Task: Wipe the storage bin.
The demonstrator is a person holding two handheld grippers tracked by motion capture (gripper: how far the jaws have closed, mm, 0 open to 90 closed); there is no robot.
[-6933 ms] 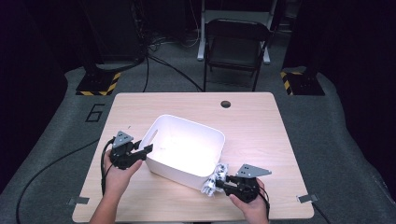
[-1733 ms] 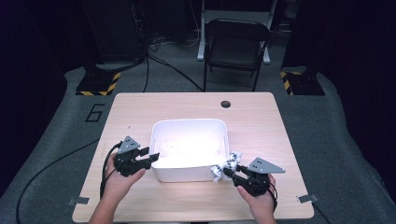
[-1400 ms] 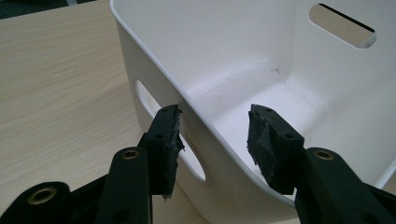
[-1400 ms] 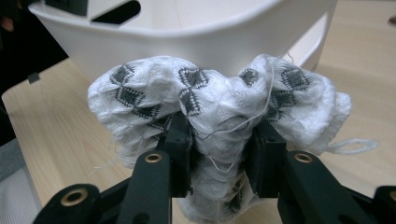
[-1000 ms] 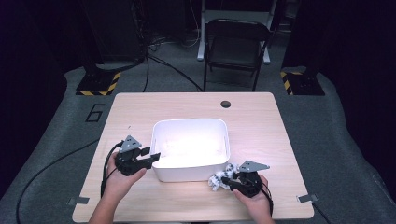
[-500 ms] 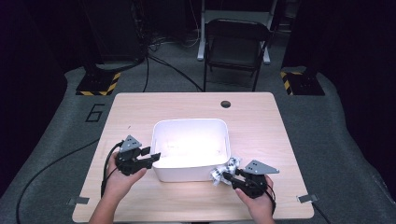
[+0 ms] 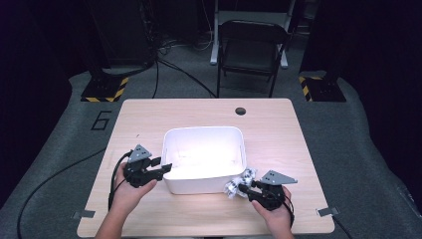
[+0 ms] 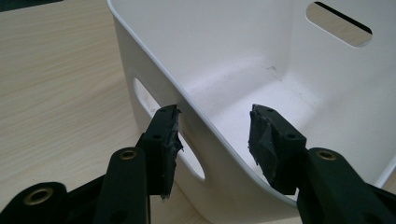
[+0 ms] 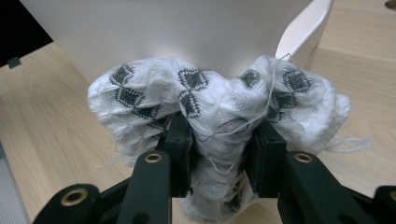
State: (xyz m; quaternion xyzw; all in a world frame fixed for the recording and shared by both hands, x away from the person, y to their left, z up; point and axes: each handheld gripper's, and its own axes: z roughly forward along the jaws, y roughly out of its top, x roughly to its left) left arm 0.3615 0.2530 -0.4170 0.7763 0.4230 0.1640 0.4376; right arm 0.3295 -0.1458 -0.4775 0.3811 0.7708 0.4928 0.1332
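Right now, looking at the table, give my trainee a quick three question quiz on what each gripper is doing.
1. True or false: the right gripper is shut on the white patterned cloth.
2. Where do the left gripper jaws stand? A: one on each side of the white bin wall. B: both on the tabletop.
3. Fill in: the cloth lies ___ the bin.

Key: 1 true. 2 A. 3 outside, by its near right corner on the wooden table.
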